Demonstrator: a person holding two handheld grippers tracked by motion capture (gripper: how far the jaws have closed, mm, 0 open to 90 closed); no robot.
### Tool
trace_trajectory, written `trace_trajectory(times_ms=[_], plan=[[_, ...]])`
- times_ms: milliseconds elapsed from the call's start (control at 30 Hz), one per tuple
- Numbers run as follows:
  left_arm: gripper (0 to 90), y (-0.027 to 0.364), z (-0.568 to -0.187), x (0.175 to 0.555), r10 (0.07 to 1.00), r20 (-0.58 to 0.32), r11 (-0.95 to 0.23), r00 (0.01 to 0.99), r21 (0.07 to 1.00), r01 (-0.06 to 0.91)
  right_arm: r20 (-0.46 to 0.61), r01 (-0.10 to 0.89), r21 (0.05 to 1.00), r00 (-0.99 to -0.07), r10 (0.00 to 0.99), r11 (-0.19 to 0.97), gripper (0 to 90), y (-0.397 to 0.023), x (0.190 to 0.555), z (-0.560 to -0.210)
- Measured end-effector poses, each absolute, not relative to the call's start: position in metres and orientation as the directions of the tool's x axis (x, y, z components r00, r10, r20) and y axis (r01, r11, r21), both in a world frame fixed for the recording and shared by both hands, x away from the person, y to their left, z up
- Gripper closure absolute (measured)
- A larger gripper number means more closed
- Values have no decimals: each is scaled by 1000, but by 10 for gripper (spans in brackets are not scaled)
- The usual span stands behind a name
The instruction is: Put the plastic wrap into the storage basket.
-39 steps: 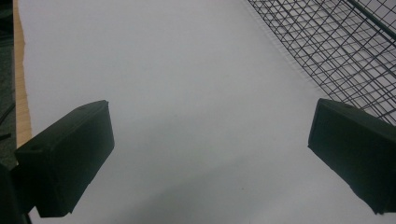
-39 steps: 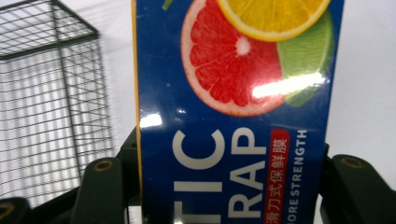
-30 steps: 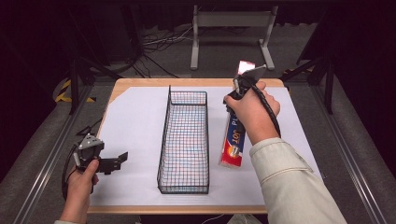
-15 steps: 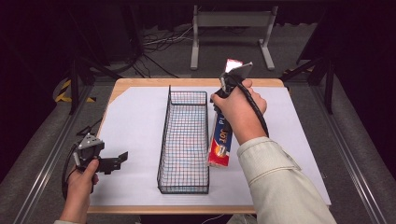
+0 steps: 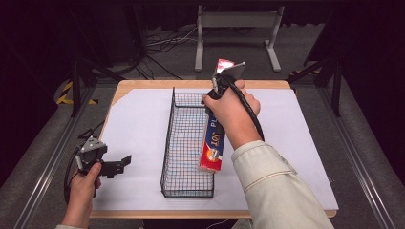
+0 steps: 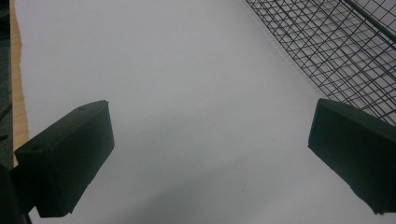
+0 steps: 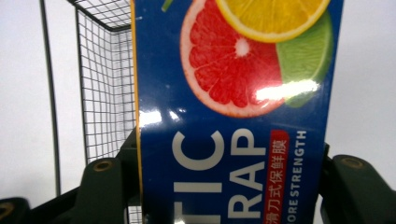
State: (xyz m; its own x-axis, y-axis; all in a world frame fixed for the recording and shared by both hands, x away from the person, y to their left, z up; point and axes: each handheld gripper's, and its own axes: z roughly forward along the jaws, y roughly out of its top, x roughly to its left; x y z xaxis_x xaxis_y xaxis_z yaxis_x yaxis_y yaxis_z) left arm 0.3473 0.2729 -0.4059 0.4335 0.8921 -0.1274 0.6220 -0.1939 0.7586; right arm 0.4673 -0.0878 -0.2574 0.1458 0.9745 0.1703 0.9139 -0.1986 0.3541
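A long blue plastic-wrap box [image 5: 213, 140] with citrus slices printed on it [image 7: 233, 107] hangs lengthwise in the air, right at the right rim of the black wire basket [image 5: 184, 143]. My right gripper [image 5: 217, 93] is shut on the box, one jaw pressed against each long side. The basket [image 7: 100, 93] stands just left of the box in the right gripper view. My left gripper [image 5: 122, 164] rests low over the white sheet at the front left, open, with nothing between its jaws [image 6: 205, 154]. A corner of the basket mesh [image 6: 336, 51] lies beyond it.
A white sheet [image 5: 138, 129] covers the wooden table [image 5: 143, 86]. Dark floor, cables and a metal stand [image 5: 236, 28] lie beyond the far edge. Rails run along both sides of the table.
My right hand has carried the box leftward from the right side of the sheet to the basket's right rim. The left gripper has stayed put.
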Motion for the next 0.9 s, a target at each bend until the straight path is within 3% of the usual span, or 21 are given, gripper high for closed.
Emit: trace_trajectory(times_ms=[200,900], plan=[[8,272,-409,349,891,-131,-195,434,753,628,209,921,343,116,971,-184,402,-76,466,-260],[8,273,-411,350,893,-135,-191,429,750,634,200,932,342,54,978,-121,401,-47,467,-285]])
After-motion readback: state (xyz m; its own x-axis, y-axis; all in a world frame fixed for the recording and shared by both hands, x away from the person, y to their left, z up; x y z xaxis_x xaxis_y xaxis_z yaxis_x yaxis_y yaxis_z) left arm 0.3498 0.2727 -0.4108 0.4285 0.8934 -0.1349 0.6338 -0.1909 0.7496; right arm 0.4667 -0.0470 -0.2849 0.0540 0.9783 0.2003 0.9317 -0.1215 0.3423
